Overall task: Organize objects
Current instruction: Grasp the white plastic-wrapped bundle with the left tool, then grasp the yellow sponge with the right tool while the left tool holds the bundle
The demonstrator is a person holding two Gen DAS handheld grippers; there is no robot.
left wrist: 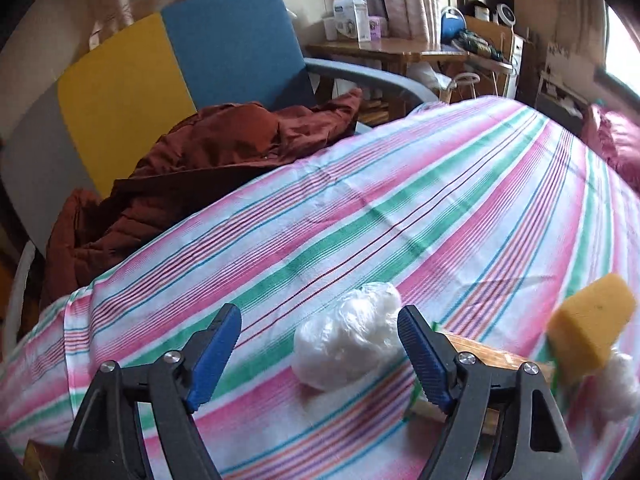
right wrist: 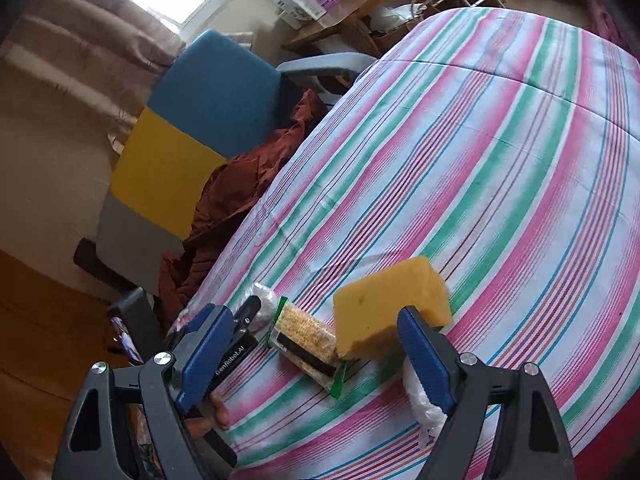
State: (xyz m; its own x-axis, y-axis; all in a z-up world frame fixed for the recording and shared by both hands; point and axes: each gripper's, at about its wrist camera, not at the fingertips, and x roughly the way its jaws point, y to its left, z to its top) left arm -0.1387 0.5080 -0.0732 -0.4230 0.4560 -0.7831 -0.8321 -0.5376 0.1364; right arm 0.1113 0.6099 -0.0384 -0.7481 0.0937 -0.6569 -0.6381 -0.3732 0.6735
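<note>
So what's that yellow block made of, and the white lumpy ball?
The yellow rectangular block looks like soft foam sponge: matte, finely pitted faces, blunt edges. The white lumpy ball seems wrapped in thin clear plastic film, shiny and crinkled; what's inside I can't tell.

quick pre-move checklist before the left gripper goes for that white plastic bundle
1. Left gripper open: ok, jaws wide apart.
2. White plastic bundle lined up between its fingers: ok, though nearer the right finger.
3. Bundle free of neighbours: ok, lies alone on the striped sheet.
4. Right gripper empty: ok, open, nothing held.
5. Yellow sponge stable: cannot tell, it looks tilted against the corn packet.
6. Destination spot: cannot tell.
</note>
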